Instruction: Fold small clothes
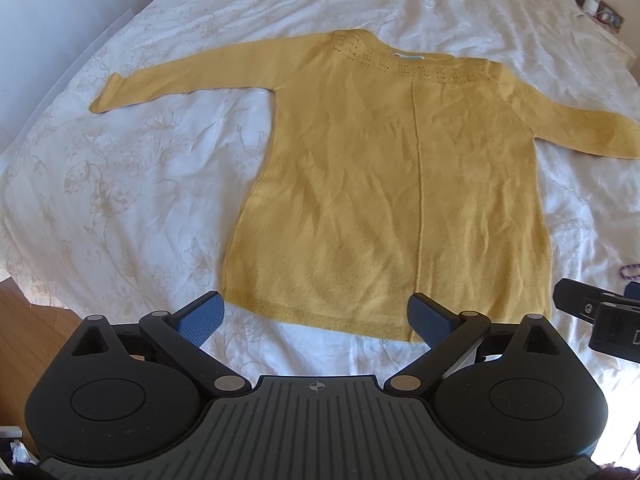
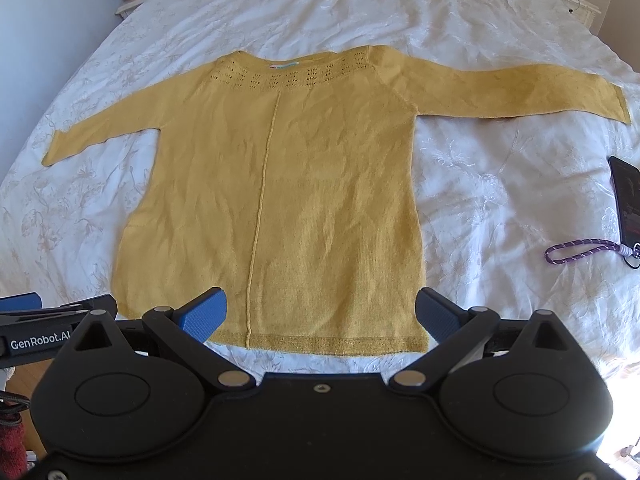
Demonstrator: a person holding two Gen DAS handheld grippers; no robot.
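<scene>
Both grippers are wide open with nothing in them, left gripper (image 1: 316, 318) and right gripper (image 2: 322, 316) hovering just off the hem of the sweater (image 2: 276, 184). It's spread flat on the bed (image 2: 480, 184), sleeves out to the sides. Looks like a thin, light, floppy knit, so I'd guess it sags and stretches if lifted by one point. Probably best to pinch a sleeve cuff (image 2: 616, 100) or a hem corner (image 2: 420, 346) and drag it over.

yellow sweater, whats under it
The yellow sweater lies spread flat on a white floral bedspread, which shows all around it. Whatever lies beneath the sweater itself is covered.
</scene>
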